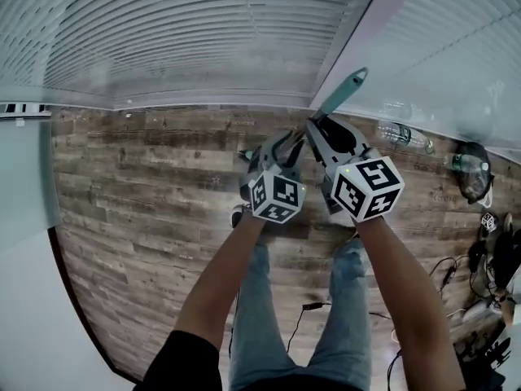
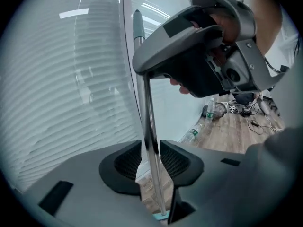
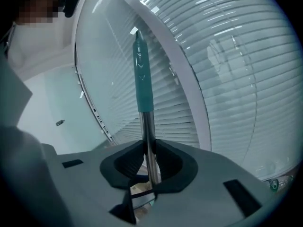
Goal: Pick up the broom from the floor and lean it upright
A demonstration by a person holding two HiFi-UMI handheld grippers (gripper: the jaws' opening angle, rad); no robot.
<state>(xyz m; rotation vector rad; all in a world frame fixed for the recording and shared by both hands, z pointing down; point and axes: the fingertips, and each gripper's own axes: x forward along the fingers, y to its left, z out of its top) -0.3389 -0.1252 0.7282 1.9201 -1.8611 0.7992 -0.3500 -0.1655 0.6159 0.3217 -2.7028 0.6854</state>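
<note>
Left gripper (image 1: 283, 147), grey plastic with a black-and-white marker cube, is held up in front of the person beside the matching right gripper (image 1: 326, 130). Both sit on the shaft of a broom (image 1: 346, 88) that rises between them towards the window.

In the left gripper view, the left gripper (image 2: 150, 157) has its black ribbed pads set slightly apart. The broom's thin shiny metal pole (image 2: 147, 108) passes between them with a sliver of space on each side, so this gripper is loose around the pole rather than squeezing it. Higher on the same pole, the right gripper (image 2: 199, 56) shows with a hand wrapped round its handle.

In the right gripper view, the right gripper (image 3: 148, 162) is clamped on the metal pole (image 3: 147, 131), both pads pressed against it. Just above the pads the pole runs into a long teal grip (image 3: 143, 79), which stands nearly upright against white horizontal blinds (image 3: 227, 56).

From the head view, the teal grip tilts up and to the right, its tip over the pale window frame (image 1: 358, 31). Below lies a brown wood-plank floor (image 1: 146, 186), with clear plastic bottles (image 1: 403, 133) along the wall at right and black cables (image 1: 305, 312) near the person's blue jeans (image 1: 269, 300).
</note>
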